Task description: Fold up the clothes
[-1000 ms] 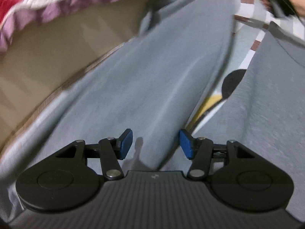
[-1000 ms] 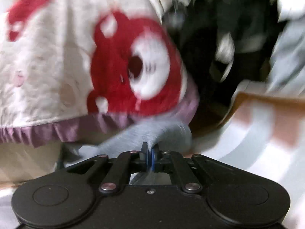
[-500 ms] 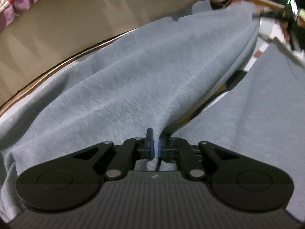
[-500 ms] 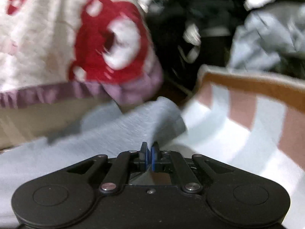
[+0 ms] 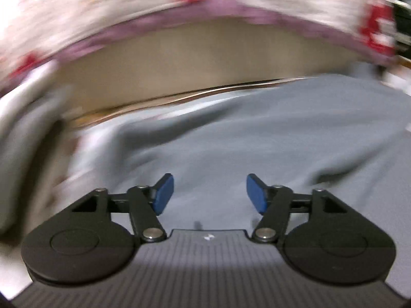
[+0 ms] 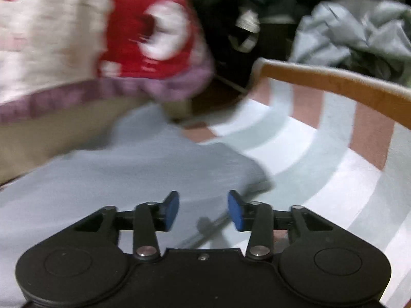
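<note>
Soft indoor light, heavy motion blur

Both fisheye cameras sit low behind their own blue-padded fingers, looking forward and slightly down from close above the grey garment [image 5: 257, 133]. The left view faces the purple-frilled red-and-white quilt [image 5: 179, 7] squarely. The right view sees that same quilt [image 6: 64, 46] at its left, with a striped sheet [image 6: 321, 159] at its right.
</note>
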Action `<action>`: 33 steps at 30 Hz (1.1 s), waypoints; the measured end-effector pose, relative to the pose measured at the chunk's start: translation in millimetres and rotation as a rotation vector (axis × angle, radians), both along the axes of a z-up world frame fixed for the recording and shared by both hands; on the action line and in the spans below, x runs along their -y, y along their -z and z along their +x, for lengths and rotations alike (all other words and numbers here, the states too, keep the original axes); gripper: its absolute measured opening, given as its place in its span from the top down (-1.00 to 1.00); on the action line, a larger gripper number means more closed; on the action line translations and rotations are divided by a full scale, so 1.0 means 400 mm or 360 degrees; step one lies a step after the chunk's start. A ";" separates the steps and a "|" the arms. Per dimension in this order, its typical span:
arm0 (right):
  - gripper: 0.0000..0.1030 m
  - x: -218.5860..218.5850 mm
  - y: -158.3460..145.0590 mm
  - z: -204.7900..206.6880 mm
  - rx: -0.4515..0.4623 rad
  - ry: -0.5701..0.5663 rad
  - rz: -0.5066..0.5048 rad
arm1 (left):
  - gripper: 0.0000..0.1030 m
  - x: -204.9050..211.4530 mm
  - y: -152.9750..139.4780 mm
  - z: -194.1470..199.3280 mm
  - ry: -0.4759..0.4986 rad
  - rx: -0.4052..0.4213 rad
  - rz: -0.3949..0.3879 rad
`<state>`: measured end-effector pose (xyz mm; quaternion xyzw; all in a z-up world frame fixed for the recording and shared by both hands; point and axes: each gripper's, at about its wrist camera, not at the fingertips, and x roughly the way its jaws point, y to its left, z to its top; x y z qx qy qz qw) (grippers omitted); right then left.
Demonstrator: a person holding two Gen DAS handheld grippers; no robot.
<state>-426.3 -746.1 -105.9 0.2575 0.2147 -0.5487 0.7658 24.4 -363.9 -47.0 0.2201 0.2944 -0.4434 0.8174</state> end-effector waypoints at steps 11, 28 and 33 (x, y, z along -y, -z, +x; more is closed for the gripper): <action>0.05 -0.297 -0.092 0.289 0.0391 -0.0608 0.0371 | -0.25 -0.381 0.140 0.139 -0.0812 -0.0592 0.0015; -0.07 -0.477 -0.136 -0.021 -0.0113 -0.0528 0.0279 | -0.47 -0.422 0.175 0.104 -0.0938 -0.0731 0.0057; -0.14 -0.438 -0.112 -0.245 -0.0137 -0.0185 0.0280 | -0.49 -0.415 0.165 0.079 -0.0906 -0.0724 0.0080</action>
